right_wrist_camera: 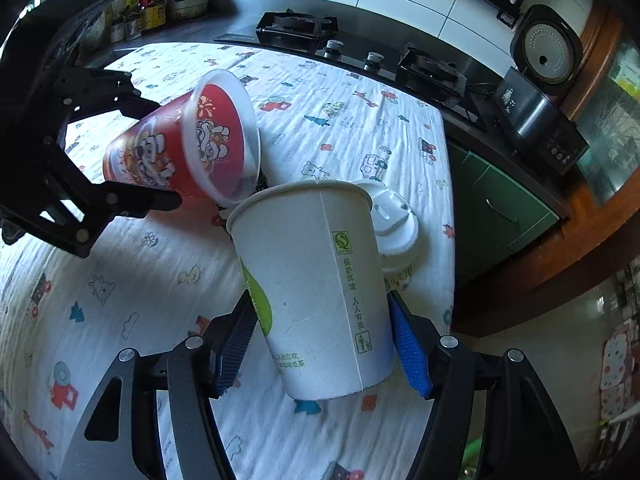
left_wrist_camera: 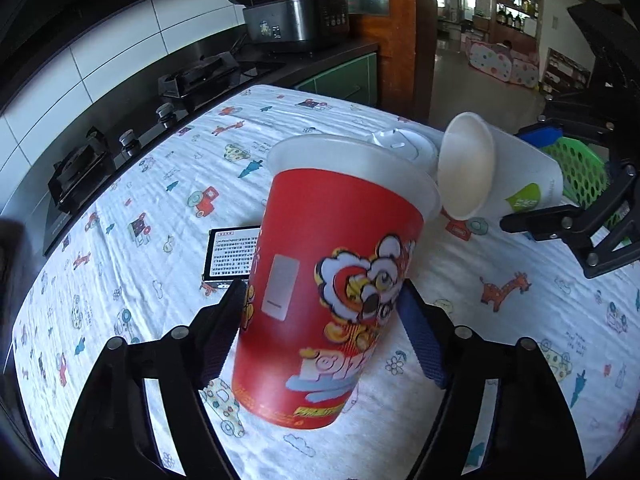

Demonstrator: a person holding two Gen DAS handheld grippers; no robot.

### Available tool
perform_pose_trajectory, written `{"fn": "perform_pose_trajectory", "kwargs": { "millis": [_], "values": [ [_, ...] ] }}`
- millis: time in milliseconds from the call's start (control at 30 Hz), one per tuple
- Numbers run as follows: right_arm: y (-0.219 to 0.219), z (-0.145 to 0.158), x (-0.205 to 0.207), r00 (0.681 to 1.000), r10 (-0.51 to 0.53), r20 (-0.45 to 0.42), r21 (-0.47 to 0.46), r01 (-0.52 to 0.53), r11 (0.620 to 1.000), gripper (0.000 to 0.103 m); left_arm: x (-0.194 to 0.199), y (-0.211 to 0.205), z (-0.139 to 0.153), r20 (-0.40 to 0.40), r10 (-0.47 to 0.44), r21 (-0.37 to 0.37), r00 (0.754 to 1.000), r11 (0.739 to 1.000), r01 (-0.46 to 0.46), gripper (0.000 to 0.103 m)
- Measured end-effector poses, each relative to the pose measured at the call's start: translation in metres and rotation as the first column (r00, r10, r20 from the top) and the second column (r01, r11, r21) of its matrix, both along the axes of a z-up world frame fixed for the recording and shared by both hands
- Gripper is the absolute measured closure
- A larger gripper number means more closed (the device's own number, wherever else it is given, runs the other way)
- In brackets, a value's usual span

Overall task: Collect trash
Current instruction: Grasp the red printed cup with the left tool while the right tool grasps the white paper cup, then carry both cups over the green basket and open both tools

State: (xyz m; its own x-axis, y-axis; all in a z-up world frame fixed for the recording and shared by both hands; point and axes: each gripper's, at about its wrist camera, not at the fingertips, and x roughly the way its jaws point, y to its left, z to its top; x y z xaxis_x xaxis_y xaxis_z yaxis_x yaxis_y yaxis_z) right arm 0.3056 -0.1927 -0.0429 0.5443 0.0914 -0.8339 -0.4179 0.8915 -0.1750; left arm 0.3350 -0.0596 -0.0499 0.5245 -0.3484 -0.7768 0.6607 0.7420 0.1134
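My left gripper [left_wrist_camera: 322,300] is shut on a red plastic cup [left_wrist_camera: 332,280] with a cartoon print, held tilted above the table; the cup also shows in the right wrist view [right_wrist_camera: 180,144]. My right gripper [right_wrist_camera: 320,320] is shut on a white paper cup [right_wrist_camera: 316,288] with a green logo, held above the cloth; it shows in the left wrist view [left_wrist_camera: 496,172] with its mouth toward the red cup. The two cups' rims are close together. A white plastic lid [right_wrist_camera: 394,224] lies on the table behind them.
The table has a white cartoon-print cloth [left_wrist_camera: 140,200]. A small black box with a printed label [left_wrist_camera: 230,254] lies on it. A green perforated basket [left_wrist_camera: 580,172] stands at the right. A gas hob [right_wrist_camera: 360,52] and a rice cooker [left_wrist_camera: 296,16] line the counter behind.
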Motion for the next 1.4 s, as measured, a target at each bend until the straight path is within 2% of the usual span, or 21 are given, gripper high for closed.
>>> {"fn": "perform_pose_trajectory", "kwargs": {
  "millis": [333, 467, 633, 967, 1133, 1400],
  "values": [
    [-0.023, 0.016, -0.046, 0.998, -0.055, 0.021, 0.069, 0.053, 0.996, 0.04, -0.04, 0.001, 0.016, 0.006, 0.068, -0.062, 0.998, 0.996, -0.068, 0.031],
    [-0.037, 0.024, -0.07, 0.996, -0.081, 0.037, 0.077, 0.078, 0.994, 0.04, -0.066, -0.006, 0.028, 0.015, 0.064, -0.087, 0.998, 0.994, -0.063, 0.031],
    [-0.075, 0.035, -0.101, 0.985, -0.163, 0.053, 0.07, 0.159, 0.985, 0.04, -0.092, -0.019, 0.039, 0.01, 0.041, -0.134, 0.999, 0.99, -0.039, 0.031],
    [-0.176, 0.049, -0.158, 0.924, -0.373, 0.079, 0.041, 0.371, 0.928, 0.04, -0.132, -0.076, 0.058, 0.025, -0.054, -0.2, 0.998, 0.978, 0.058, 0.031],
    [-0.22, 0.035, -0.183, 0.886, -0.459, 0.065, 0.036, 0.458, 0.888, 0.04, -0.149, -0.111, 0.068, 0.038, -0.103, -0.213, 0.994, 0.971, 0.108, 0.031],
    [-0.259, 0.009, -0.206, 0.85, -0.527, 0.022, 0.08, 0.524, 0.848, 0.04, -0.162, -0.17, 0.071, 0.032, -0.175, -0.222, 0.984, 0.959, 0.177, 0.031]
  ]
}}
